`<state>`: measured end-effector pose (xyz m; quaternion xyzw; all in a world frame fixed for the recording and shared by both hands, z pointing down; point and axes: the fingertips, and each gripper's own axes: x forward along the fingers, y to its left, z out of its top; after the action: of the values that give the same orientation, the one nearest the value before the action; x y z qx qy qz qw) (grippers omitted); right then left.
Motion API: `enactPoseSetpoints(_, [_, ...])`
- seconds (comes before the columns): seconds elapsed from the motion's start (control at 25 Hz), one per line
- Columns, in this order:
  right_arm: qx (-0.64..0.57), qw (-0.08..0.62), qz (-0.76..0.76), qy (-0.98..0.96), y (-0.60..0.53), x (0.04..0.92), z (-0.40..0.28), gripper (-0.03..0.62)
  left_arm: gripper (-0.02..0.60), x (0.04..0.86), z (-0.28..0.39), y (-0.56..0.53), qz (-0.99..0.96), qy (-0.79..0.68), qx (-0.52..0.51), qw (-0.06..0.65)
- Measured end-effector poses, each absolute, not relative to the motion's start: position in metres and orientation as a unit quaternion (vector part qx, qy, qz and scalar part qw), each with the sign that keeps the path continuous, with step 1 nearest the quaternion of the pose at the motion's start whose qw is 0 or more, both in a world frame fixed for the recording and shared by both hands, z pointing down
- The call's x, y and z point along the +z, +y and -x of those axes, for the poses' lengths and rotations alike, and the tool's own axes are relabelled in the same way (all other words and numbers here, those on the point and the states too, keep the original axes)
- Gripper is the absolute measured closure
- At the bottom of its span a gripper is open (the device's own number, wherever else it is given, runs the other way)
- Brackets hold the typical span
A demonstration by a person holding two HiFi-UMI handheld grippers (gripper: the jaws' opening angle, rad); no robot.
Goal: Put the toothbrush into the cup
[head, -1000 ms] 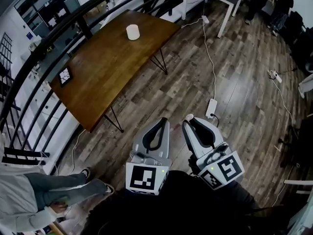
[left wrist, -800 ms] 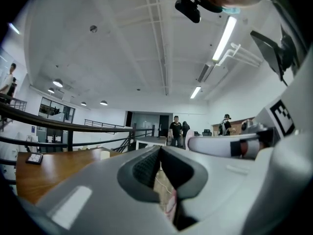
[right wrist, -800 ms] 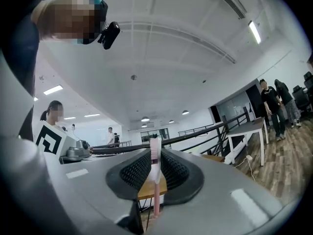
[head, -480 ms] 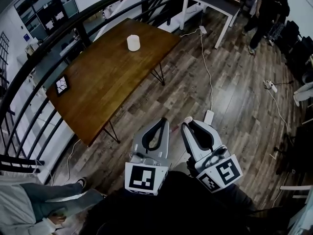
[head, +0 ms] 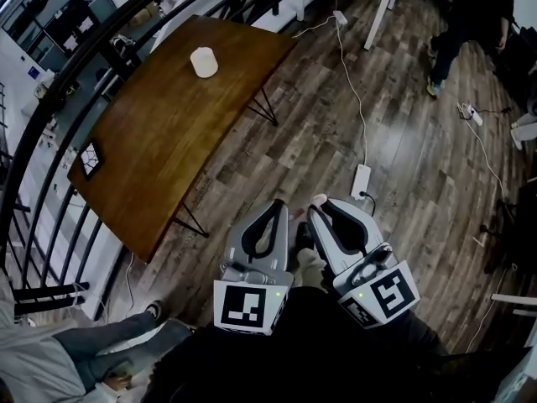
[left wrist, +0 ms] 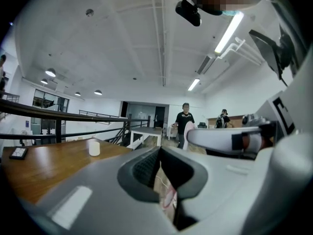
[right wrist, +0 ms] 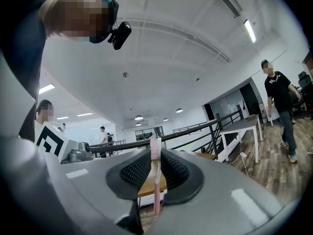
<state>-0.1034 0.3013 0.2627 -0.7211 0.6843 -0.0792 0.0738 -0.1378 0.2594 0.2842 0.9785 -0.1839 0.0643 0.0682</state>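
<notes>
A white cup (head: 204, 61) stands at the far end of the brown wooden table (head: 168, 141); the left gripper view shows the cup (left wrist: 94, 148) ahead and to the left. My right gripper (head: 316, 204) is shut on a pink toothbrush (right wrist: 155, 180), which stands upright between its pads with the head poking past the tips. My left gripper (head: 279, 206) is beside it, its tips together and nothing in them. Both are held over the wooden floor, short of the table's near corner and far from the cup.
A black railing (head: 50, 124) runs along the table's far side. A small black tablet (head: 90, 159) lies on the table's left end. A power strip (head: 361, 180) and cable lie on the floor. One person (head: 470, 15) walks at the top right, another (head: 75, 359) stands at the lower left.
Both grippers have moved forward together toward the table, which has slid left in the head view. The person at the top right has walked on. The grip on the toothbrush is unchanged.
</notes>
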Motion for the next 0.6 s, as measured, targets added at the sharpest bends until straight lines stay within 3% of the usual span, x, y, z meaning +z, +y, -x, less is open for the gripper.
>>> enactPoseSetpoints(0.6, [-0.081, 0.095, 0.707, 0.697, 0.241, 0.261, -0.03, 0.533, 0.572, 0.28, 0.005, 0.203, -0.978, -0.191, 0.078, 0.037])
